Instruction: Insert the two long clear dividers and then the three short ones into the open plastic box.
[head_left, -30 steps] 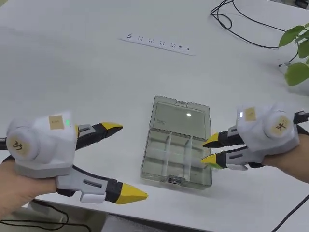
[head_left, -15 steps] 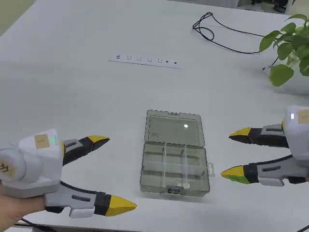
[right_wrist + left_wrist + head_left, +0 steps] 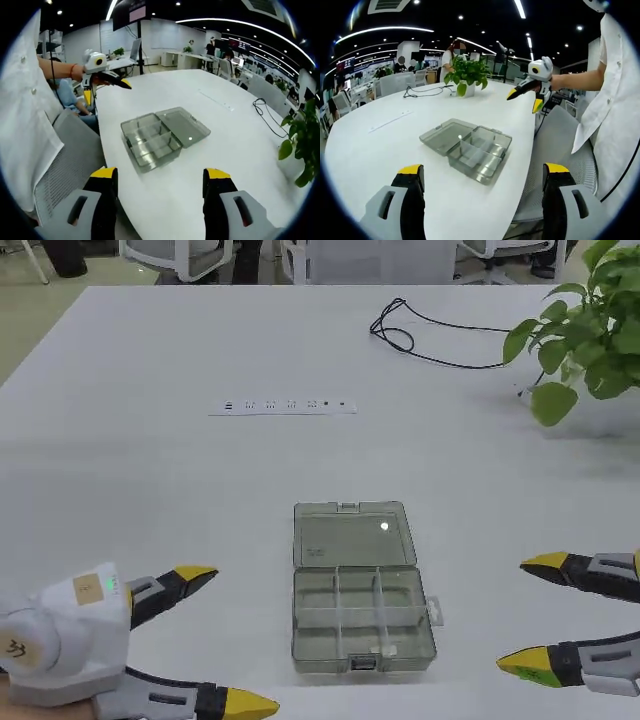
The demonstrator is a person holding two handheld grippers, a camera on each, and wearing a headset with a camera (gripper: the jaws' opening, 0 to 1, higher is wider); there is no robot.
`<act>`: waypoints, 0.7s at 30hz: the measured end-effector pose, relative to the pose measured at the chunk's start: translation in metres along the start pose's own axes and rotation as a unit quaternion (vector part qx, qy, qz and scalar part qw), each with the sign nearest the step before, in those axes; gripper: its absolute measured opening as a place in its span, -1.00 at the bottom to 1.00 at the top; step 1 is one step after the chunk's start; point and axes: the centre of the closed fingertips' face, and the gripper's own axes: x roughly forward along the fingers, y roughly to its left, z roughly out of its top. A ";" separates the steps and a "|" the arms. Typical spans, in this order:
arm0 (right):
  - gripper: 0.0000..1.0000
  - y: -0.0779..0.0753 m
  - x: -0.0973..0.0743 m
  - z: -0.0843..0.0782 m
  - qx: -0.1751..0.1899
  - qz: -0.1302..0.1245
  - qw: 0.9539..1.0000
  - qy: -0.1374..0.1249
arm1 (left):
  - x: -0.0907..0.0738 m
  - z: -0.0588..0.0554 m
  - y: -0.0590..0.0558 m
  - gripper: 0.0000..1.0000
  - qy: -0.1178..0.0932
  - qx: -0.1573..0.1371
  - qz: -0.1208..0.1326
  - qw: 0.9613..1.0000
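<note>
Near the front edge of the surface [image 3: 150, 470], midway along it, the plastic box [image 3: 364, 658] is lying open, its lid [image 3: 350, 535] folded flat toward the far edge. Clear dividers [image 3: 338, 592] are standing inside, splitting it into compartments, though their exact number is too faint to tell. The inserting is looking finished, or nearly so. You are holding the left tongs [image 3: 235, 638] and right tongs [image 3: 517, 615] well off to either side, both spread wide and carrying nothing.

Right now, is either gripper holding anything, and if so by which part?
Nothing is held. The left gripper and the right gripper are both open and empty, one on each side of the plastic box, touching nothing.
</note>
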 end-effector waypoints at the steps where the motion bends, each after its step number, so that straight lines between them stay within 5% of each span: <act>1: 0.40 0.000 0.000 -0.001 0.003 -0.002 1.000 -0.003 | 0.000 -0.001 0.000 1.00 0.002 -0.001 -0.001 1.000; 21: 0.44 -0.001 -0.001 0.004 0.006 0.000 1.000 -0.015 | 0.005 -0.005 0.001 1.00 0.014 -0.002 0.000 1.000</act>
